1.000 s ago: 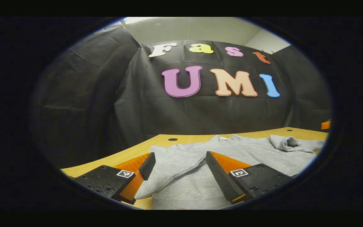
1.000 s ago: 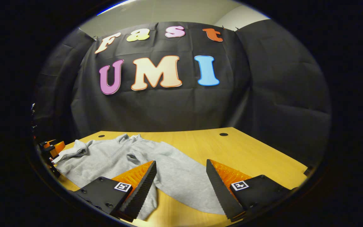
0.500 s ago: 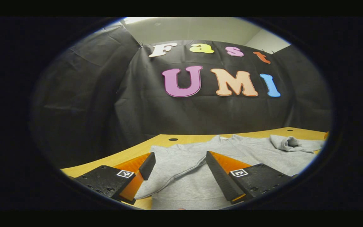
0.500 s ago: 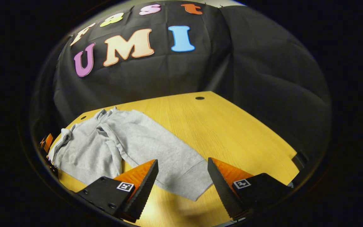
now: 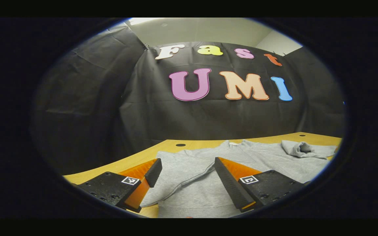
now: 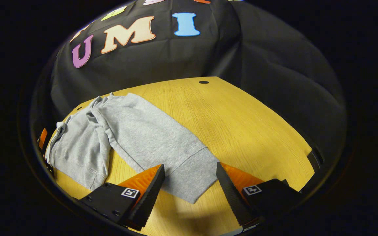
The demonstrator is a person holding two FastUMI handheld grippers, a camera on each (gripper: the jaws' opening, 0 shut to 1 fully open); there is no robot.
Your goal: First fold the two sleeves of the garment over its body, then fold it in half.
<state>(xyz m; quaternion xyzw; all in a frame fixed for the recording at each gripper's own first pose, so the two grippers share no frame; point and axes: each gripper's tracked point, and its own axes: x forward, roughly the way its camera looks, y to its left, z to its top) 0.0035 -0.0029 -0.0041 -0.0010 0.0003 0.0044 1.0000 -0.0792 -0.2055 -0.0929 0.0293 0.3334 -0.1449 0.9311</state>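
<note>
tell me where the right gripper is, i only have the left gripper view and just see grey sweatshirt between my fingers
observer: The right gripper is open over the cuff of the sweatshirt's other sleeve, with one finger on either side.
operator: is that sleeve folded over the body yet
observer: No. It lies stretched out flat on the wooden table, pointing away from the body.
operator: fingers on the cloth?
observer: Nothing is pinched and the jaws stand wide. I cannot tell whether the tips touch the fabric.
</note>
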